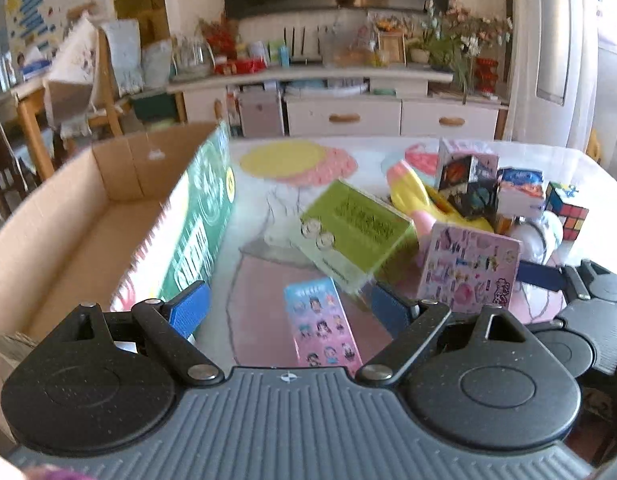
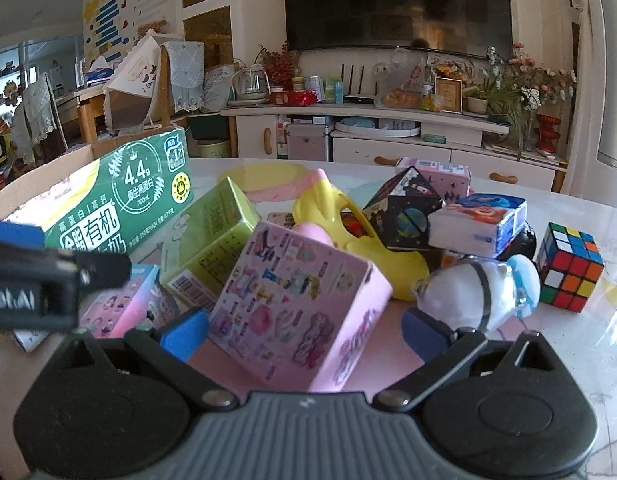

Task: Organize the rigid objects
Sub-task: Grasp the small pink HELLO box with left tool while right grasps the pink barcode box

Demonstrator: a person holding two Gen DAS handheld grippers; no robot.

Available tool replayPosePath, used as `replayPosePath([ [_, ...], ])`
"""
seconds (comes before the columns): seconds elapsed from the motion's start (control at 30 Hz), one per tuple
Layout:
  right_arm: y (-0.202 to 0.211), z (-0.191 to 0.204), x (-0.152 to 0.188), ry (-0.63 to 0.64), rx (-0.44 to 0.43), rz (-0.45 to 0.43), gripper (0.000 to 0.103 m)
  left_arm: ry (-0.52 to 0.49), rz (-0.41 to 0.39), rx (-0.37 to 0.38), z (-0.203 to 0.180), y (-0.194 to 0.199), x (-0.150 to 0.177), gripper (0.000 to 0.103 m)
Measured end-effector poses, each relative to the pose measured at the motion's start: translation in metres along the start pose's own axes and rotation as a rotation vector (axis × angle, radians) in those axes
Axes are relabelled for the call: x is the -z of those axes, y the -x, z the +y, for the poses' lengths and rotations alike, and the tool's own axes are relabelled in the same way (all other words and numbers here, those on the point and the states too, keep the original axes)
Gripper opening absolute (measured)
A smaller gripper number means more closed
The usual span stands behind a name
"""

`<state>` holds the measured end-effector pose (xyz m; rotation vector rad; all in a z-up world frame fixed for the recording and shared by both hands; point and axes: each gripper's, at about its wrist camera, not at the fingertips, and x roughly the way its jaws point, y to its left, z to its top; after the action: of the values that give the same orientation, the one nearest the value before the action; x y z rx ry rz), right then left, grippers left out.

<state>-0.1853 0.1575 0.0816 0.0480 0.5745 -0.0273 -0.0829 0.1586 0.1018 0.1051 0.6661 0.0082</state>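
My left gripper is open, low over the table, with a small blue-pink figure box lying between its blue pads. An open cardboard carton stands to its left, green milk print on its side wall. My right gripper is open around a pink sticker-covered box, pads apart from its sides. A lime green box lies tilted behind; it also shows in the left wrist view. The pink box also shows there.
A pile sits at the right: yellow plastic toy, dark space-print cube, blue-white box, white round toy, Rubik's cube. Yellow and pink mats lie at the table's far side. A TV cabinet stands beyond.
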Motion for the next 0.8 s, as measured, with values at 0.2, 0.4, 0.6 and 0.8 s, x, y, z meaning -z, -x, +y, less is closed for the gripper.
replayPosePath([
  [0.2,-0.006,-0.006,-0.001,0.019,0.0,0.023,0.102,0.032,0.06,0.029,-0.006,-0.011,0.008,0.103],
  [0.4,-0.008,-0.02,0.0,0.008,-0.009,0.052,0.102,0.065,0.097,0.044,-0.007,-0.024,0.012,0.103],
  [0.6,-0.003,-0.025,0.003,0.047,-0.053,0.06,0.097,0.069,0.132,0.069,-0.008,-0.027,0.014,0.103],
  [0.8,0.004,-0.025,0.003,0.105,-0.049,0.049,0.082,0.084,0.172,0.082,-0.004,-0.031,0.017,0.103],
])
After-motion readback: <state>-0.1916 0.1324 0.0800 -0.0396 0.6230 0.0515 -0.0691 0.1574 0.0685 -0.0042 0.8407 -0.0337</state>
